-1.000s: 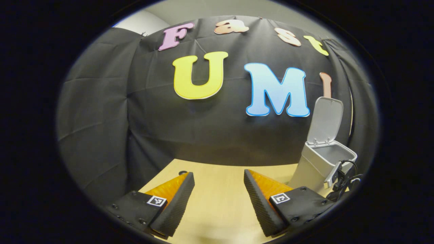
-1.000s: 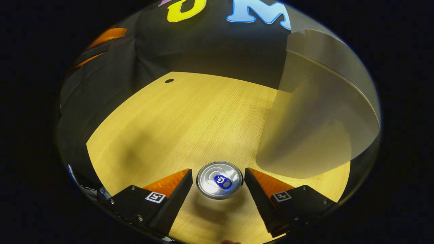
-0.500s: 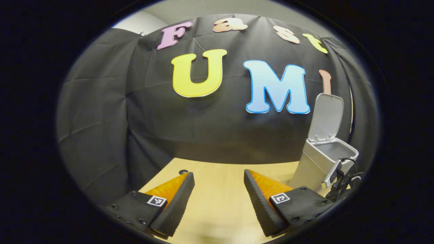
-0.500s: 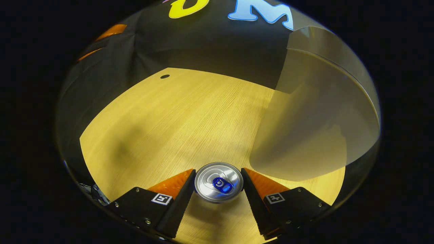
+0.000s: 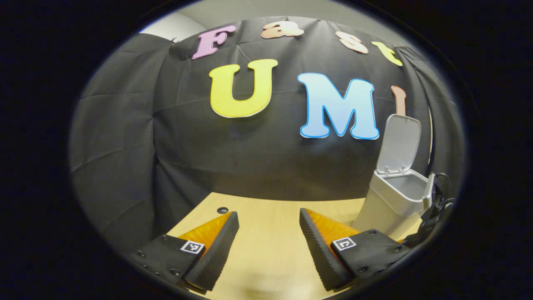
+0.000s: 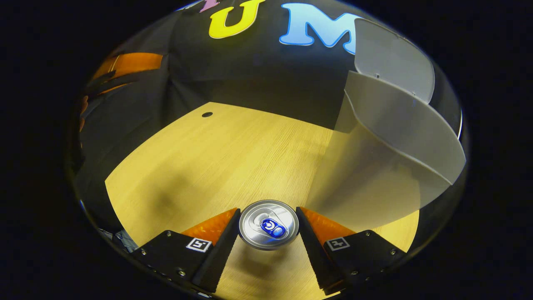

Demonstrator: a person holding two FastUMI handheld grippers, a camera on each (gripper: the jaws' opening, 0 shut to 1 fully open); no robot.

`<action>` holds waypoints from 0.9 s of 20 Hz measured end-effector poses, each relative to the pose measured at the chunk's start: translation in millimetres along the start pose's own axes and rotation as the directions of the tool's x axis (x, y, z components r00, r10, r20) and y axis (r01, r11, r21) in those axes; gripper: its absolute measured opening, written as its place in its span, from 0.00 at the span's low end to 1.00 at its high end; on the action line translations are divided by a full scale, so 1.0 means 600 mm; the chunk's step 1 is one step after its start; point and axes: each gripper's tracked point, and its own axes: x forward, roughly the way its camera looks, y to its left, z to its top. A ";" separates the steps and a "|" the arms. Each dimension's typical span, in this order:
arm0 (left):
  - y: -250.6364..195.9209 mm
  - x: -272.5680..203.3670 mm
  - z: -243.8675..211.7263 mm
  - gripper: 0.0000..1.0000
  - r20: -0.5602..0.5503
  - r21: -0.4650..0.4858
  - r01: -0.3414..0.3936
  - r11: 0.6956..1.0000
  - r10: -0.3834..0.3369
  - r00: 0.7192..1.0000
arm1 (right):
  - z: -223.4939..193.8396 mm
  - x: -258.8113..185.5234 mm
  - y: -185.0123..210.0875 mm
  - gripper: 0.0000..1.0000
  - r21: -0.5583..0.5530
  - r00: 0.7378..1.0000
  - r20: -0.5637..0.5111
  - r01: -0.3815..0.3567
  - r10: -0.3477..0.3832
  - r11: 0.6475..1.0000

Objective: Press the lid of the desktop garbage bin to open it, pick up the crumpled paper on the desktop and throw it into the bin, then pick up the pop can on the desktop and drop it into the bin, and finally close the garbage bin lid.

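Tongs clamped around pop can

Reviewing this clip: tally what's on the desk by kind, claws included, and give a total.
Bins: 1, the bin with its lid up
Cans: 1, the can between the right claw's fingers
Claws: 2, the left claw and the right claw
Total: 4

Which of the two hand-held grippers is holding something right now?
The right hand-held gripper: its fingers press both sides of the pop can. The left hand-held gripper is open above the table.
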 end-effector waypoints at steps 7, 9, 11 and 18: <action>-0.007 -0.002 -0.004 0.96 -0.007 -0.006 0.006 1.000 -0.006 1.000 | 0.088 -0.042 0.008 0.85 0.015 0.991 0.131 -0.006 0.004 1.000; -0.007 -0.003 -0.002 0.97 -0.007 -0.005 0.006 1.000 -0.006 1.000 | 0.121 -0.058 0.005 0.84 0.010 0.984 0.178 -0.001 -0.001 1.000; -0.005 -0.001 -0.005 0.99 -0.011 -0.003 0.003 1.000 -0.003 1.000 | 0.159 -0.077 -0.002 0.84 0.004 0.973 0.232 0.007 -0.008 1.000; -0.006 0.003 -0.007 0.99 -0.014 -0.004 0.000 1.000 0.000 1.000 | 0.281 -0.148 -0.030 0.84 0.005 0.915 0.403 0.036 -0.035 0.999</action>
